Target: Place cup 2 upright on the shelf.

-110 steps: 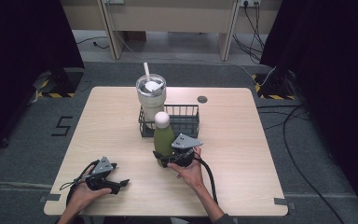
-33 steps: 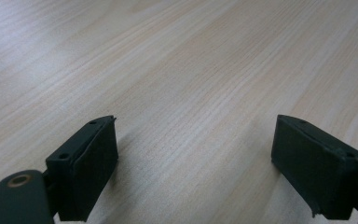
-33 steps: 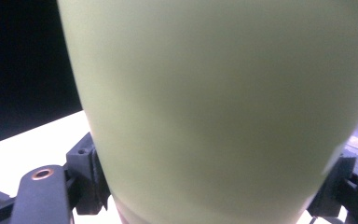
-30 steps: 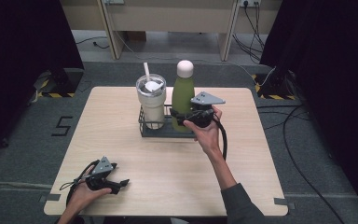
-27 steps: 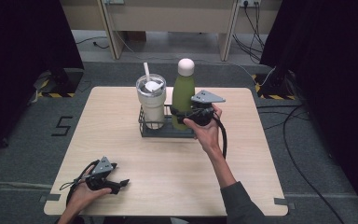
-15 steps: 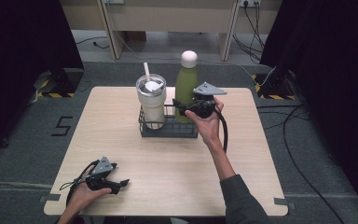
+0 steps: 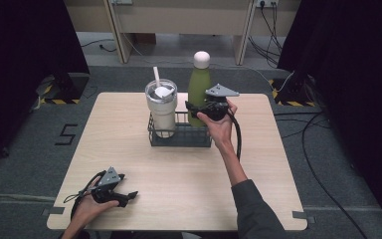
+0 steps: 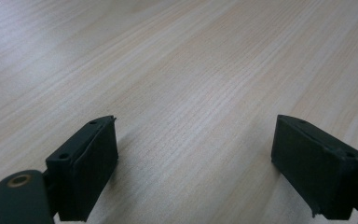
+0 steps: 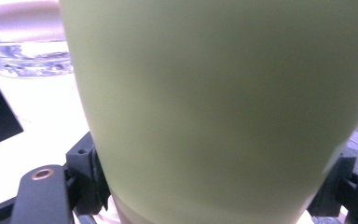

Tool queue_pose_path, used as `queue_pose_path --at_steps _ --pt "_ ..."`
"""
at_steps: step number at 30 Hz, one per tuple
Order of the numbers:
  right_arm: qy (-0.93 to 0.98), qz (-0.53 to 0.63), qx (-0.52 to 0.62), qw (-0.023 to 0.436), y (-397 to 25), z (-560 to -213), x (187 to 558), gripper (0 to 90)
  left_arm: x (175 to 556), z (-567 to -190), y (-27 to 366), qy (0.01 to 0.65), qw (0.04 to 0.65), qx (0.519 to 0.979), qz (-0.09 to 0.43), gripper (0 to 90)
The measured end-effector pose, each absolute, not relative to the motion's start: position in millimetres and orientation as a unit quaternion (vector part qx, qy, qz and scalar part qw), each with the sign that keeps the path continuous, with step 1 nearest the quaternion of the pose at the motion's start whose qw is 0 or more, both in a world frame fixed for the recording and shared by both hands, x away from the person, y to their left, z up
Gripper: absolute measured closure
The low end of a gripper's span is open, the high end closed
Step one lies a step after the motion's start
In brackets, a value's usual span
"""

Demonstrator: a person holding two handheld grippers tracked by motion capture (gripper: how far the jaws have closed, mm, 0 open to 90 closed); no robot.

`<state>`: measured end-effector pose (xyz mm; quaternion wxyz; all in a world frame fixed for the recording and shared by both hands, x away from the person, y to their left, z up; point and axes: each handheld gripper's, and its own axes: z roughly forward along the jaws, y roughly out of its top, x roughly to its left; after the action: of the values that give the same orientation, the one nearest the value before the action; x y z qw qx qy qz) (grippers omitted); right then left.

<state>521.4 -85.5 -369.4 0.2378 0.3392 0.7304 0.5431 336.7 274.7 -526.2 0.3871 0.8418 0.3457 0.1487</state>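
Note:
A green bottle (image 7: 199,87) with a white cap stands upright over the right half of a black wire basket (image 7: 180,135), its base at or above the basket's far rim. My right gripper (image 7: 199,110) is shut on the bottle's lower body; in the right gripper view the green bottle (image 9: 214,107) sits between both jaws. A white tumbler (image 7: 161,107) with a straw stands in the basket's left half. My left gripper (image 7: 124,195) rests open near the table's front left corner, its jaws wide apart over bare wood (image 8: 191,93).
The wooden table (image 7: 179,179) has free room in front of the basket and on its right side. Cables trail on the grey floor (image 7: 318,164) to the right. Desk legs stand beyond the far edge.
My right gripper carried the green bottle from the table's middle up and back to the basket's right half, lifting it higher over the last second. The left gripper has stayed still.

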Motion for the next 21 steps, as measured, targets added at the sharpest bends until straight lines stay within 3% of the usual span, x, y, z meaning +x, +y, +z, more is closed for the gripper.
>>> queue_pose_path --at_steps 21 --pt "0.733 0.538 0.346 0.233 -79.3 -383.3 535.5 21.0 336.7 -526.2 274.7 0.346 0.387 0.842 0.149 13.8"
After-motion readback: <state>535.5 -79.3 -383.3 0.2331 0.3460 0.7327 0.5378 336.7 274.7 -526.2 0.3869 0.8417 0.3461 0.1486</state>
